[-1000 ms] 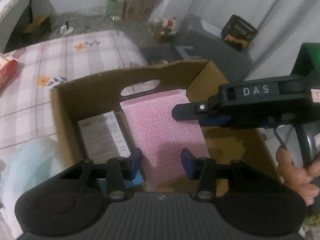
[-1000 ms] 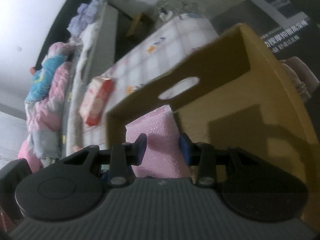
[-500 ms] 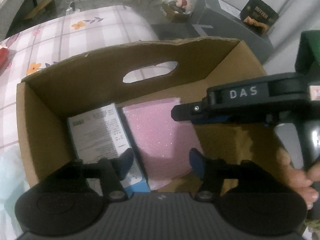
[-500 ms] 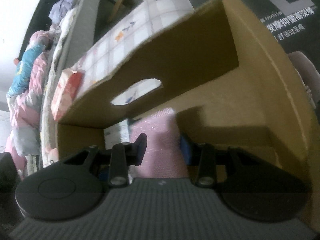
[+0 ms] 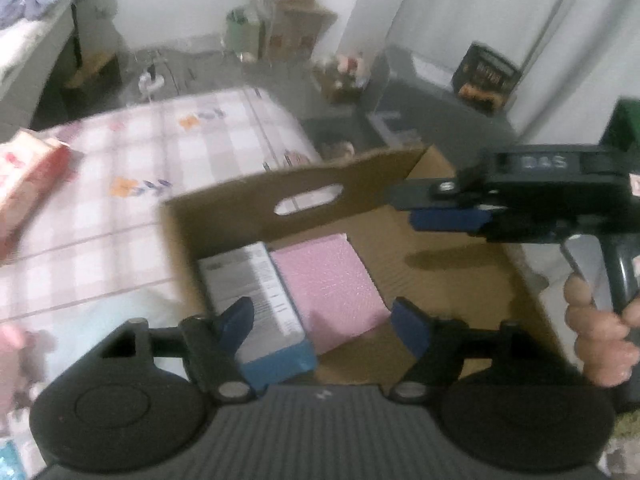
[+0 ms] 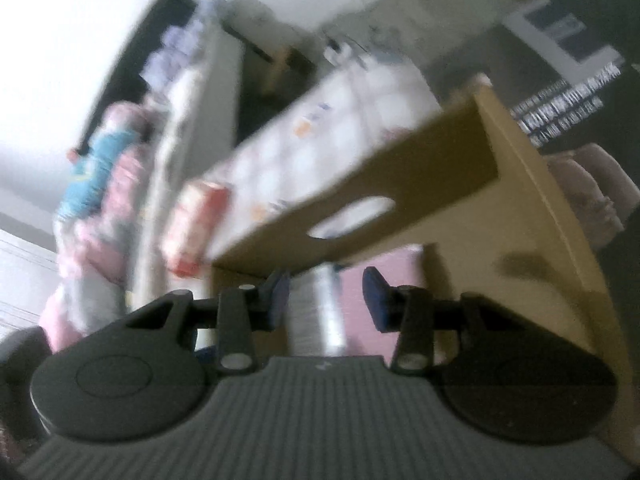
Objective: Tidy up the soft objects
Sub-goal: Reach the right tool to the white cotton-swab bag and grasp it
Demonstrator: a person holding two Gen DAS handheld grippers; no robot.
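Pink packet: the soft pink bubble-textured packet [image 5: 328, 280] lies flat on the floor of the open brown cardboard box [image 5: 256, 204], pressed side by side against the white-labelled pack with the blue end [image 5: 260, 304]. My read is they are laid edge to edge to save room.

Left tongs: the left gripper [image 5: 322, 322] hovers above the box with its blue pads spread wide, its jaws having just been opening. The packet sits below and between them, not pinched, so nothing is gripped.

Right tongs: the right gripper [image 6: 326, 294] also hangs over the box, its jaws having just been opening a little. The view is blurred, but a clear gap shows between the pads and they press on nothing.

Person: a hand [image 5: 592, 336] wraps the right tool's handle at the box's near corner.

Still outside: a red-and-white soft pack [image 5: 28, 176] rests on the checked floral bedsheet [image 5: 140, 184], well apart from the box. It looks like a candidate for the next pick.

Stage: release looks done.
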